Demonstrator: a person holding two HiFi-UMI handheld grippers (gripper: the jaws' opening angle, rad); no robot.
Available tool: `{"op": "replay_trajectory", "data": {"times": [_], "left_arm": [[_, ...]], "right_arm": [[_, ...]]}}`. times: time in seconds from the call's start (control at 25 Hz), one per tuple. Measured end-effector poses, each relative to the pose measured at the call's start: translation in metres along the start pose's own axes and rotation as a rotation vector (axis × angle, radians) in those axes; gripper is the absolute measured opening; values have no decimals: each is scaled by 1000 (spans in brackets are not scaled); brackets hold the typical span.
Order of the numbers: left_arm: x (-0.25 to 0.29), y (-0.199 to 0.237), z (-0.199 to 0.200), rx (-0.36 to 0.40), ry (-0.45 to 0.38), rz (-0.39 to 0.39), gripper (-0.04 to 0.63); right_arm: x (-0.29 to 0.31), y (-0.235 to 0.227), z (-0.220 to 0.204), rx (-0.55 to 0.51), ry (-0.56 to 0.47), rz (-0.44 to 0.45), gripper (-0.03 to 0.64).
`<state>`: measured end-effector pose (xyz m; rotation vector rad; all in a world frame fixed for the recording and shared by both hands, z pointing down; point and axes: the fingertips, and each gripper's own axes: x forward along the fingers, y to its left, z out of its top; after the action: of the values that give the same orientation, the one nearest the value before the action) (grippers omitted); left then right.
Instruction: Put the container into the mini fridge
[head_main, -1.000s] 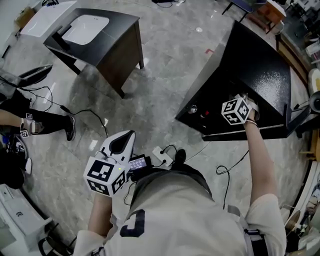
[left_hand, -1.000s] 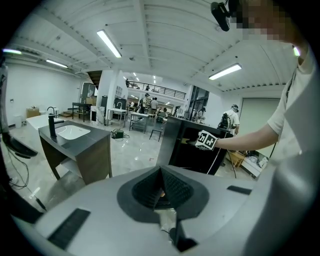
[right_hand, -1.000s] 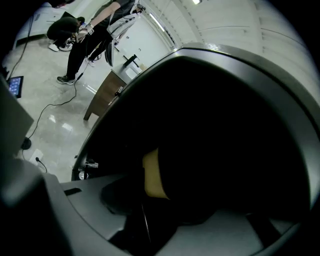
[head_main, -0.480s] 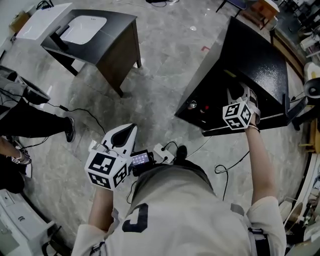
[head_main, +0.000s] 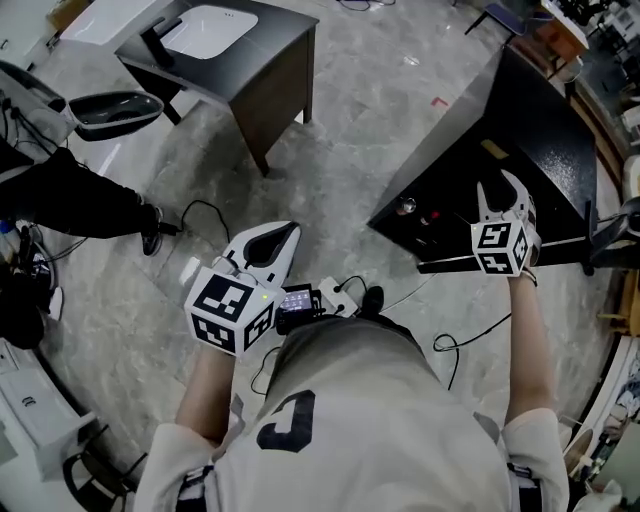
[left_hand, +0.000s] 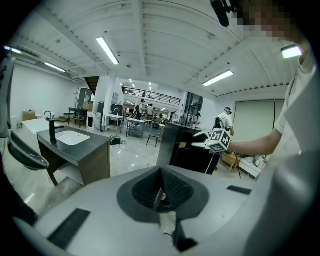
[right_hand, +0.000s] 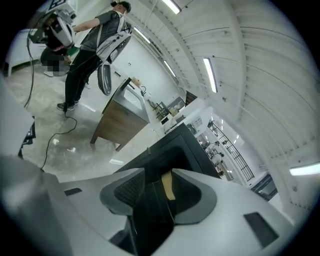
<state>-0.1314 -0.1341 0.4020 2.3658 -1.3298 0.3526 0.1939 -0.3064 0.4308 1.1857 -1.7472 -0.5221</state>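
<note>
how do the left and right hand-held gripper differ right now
The left hand-held gripper has its jaws together; the right hand-held gripper has them apart. The left is held close to the person's body above the floor; the right reaches out over the black cabinet. Both are white, empty, and carry a marker cube.

Strip lights (left_hand: 107, 50) overhead make my room bright and even; the floor (head_main: 380, 120) shines beside the desk (head_main: 275, 45). Gripper views bend, darkening at corners.
</note>
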Motion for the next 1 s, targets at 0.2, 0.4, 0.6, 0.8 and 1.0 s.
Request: {"op": "replay_trajectory", "data": {"times": [0.2, 0.4, 0.6, 0.8, 1.0], "left_arm": [[-14, 12, 2, -9, -29, 20, 41], [-23, 15, 7, -12, -56, 17, 41], [-35, 17, 10, 7, -81, -15, 41], [-48, 19, 5, 14, -71, -80, 41], [-49, 20, 0, 55, -36, -153, 41]], "right_arm": [[-11, 13, 38, 122, -71, 50, 178], [-32, 31, 72, 281, -137, 126, 177], [-62, 66, 107, 563, -216, 269, 169], [-102, 109, 138, 719, -279, 338, 55], [-137, 127, 159, 802, -316, 375, 32]]}}
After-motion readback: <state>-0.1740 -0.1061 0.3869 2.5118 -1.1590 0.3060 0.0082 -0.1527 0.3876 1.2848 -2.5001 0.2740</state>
